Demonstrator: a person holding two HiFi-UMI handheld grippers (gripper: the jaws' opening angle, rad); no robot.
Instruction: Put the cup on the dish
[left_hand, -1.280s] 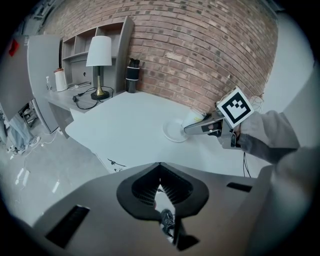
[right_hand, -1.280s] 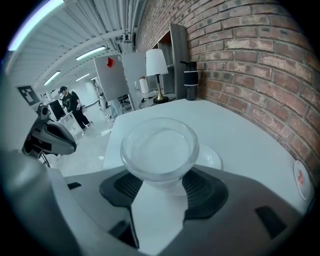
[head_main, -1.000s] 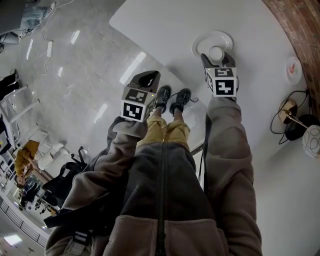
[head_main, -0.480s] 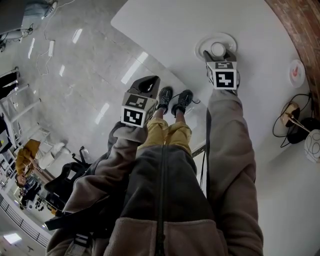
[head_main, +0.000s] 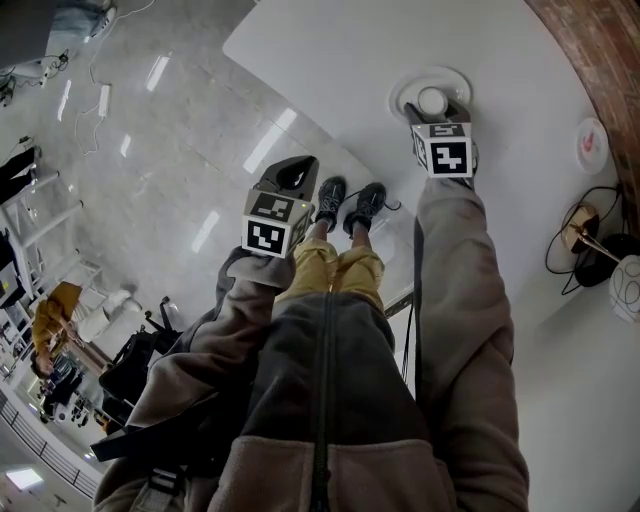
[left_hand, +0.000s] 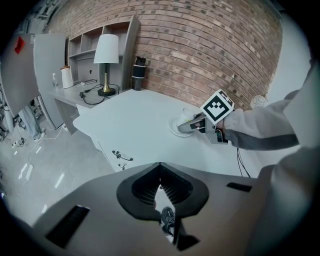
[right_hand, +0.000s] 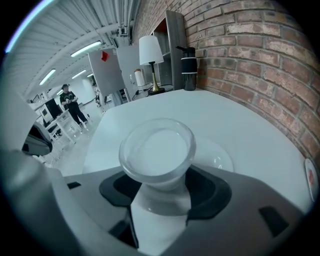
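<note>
The right gripper (head_main: 437, 106) has its jaws clamped on the lower part of the clear cup (right_hand: 157, 149). It holds the cup upright over the middle of the white dish (right_hand: 221, 156), which sits on the white table (head_main: 340, 50). I cannot tell whether the cup's base touches the dish, because the jaws cover it. Cup and gripper hide most of the dish. The left gripper (left_hand: 160, 172) hangs well away from the dish, past the table's edge. Its jaws meet at the tips with nothing between them. Through the slit only a shoe (left_hand: 168, 220) shows.
</note>
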